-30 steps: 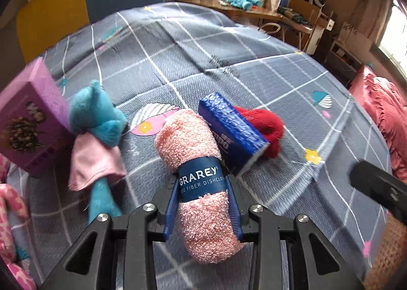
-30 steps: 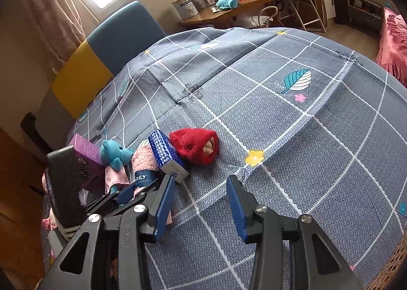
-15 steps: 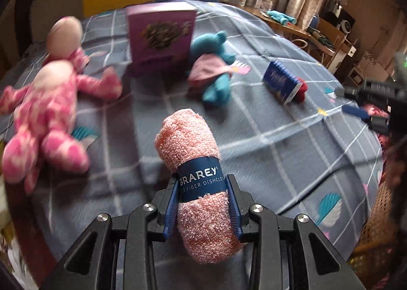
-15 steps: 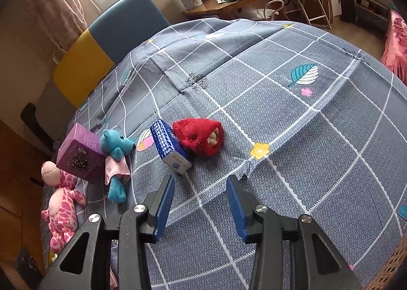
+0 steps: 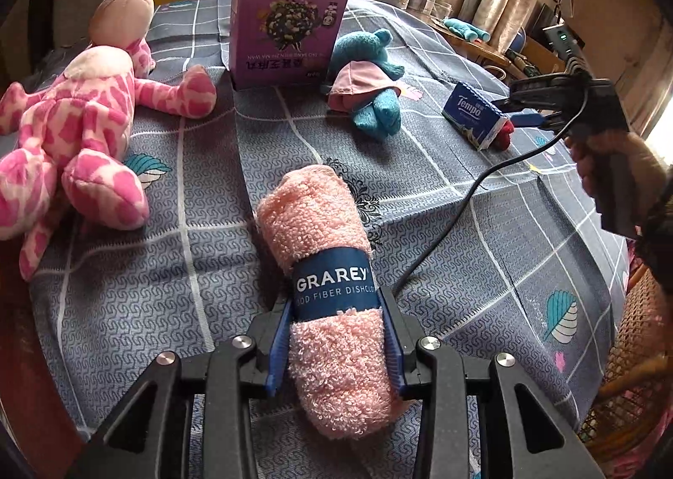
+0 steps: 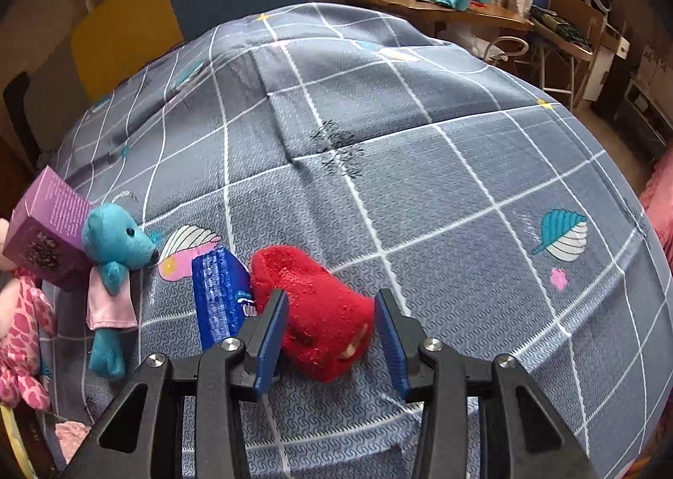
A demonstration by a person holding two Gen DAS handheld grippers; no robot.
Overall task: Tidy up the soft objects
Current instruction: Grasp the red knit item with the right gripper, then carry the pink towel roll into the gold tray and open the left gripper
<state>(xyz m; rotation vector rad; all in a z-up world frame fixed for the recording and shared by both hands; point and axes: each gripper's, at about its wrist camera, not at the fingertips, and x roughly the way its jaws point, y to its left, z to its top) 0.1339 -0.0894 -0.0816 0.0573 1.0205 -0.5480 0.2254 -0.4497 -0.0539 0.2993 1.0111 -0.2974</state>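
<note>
In the left wrist view the left tongs are clamped on the pink towel roll at its blue paper band, low in the frame's centre; the roll's far end points up the frame over the grey checked cloth. The pink giraffe lies at the left edge, the purple box stands at top centre, and the blue bear lies just right of the box. At the right, the tissue pack lies beside the right tongs.

In the right wrist view the right tongs are apart, straddling the red plush at lower centre, not yet closed on it. The tissue pack touches the plush's left side; the bear lies further left.
</note>
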